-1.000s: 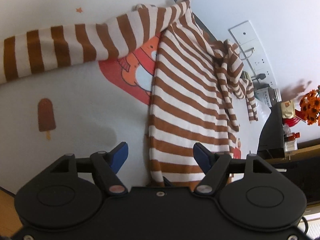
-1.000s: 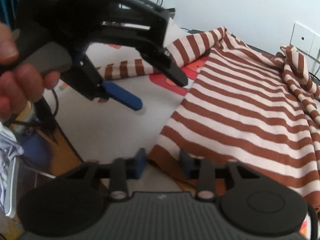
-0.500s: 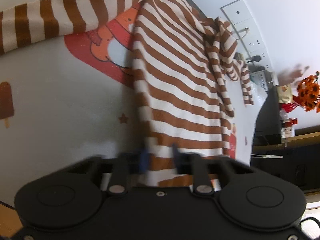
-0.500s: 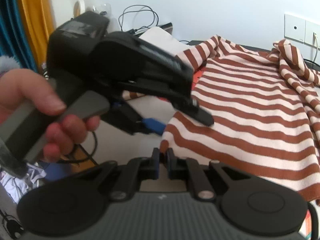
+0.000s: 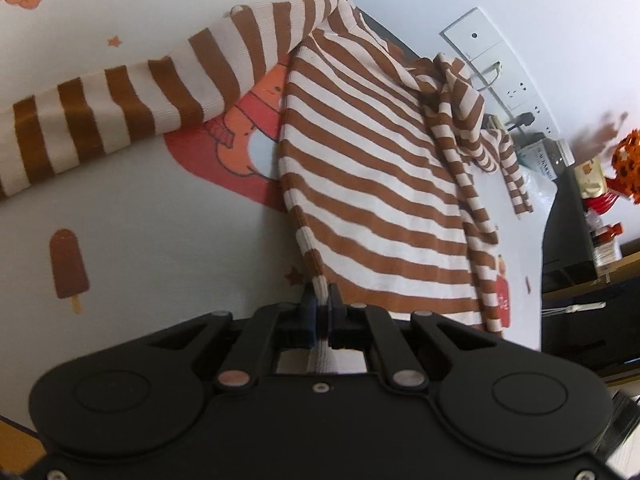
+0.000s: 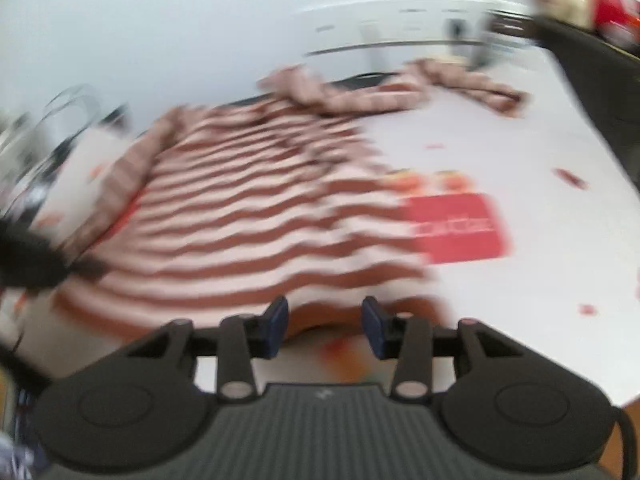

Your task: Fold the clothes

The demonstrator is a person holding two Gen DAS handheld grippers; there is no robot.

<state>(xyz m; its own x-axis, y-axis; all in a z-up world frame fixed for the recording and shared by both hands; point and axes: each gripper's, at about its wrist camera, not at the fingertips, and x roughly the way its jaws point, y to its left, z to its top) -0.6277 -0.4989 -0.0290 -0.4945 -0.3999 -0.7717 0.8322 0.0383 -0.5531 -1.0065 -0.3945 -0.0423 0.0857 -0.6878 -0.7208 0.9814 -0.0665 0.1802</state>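
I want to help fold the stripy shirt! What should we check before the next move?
1. Left gripper shut on the striped shirt hem: ok.
2. Right gripper holding the hem: not ok, its jaws are opening with nothing pinched.
3. Shirt body flat on the printed table cover: ok.
4. Near sleeve stretched out flat: ok.
5. Far sleeve smooth: not ok, bunched.
6. Right view sharp: not ok, blurred.

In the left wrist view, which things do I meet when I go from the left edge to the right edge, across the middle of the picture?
Chocolate ice-lolly print → outstretched striped sleeve → orange cartoon print → striped sweater body → crumpled second sleeve → black cabinet → orange flowers.
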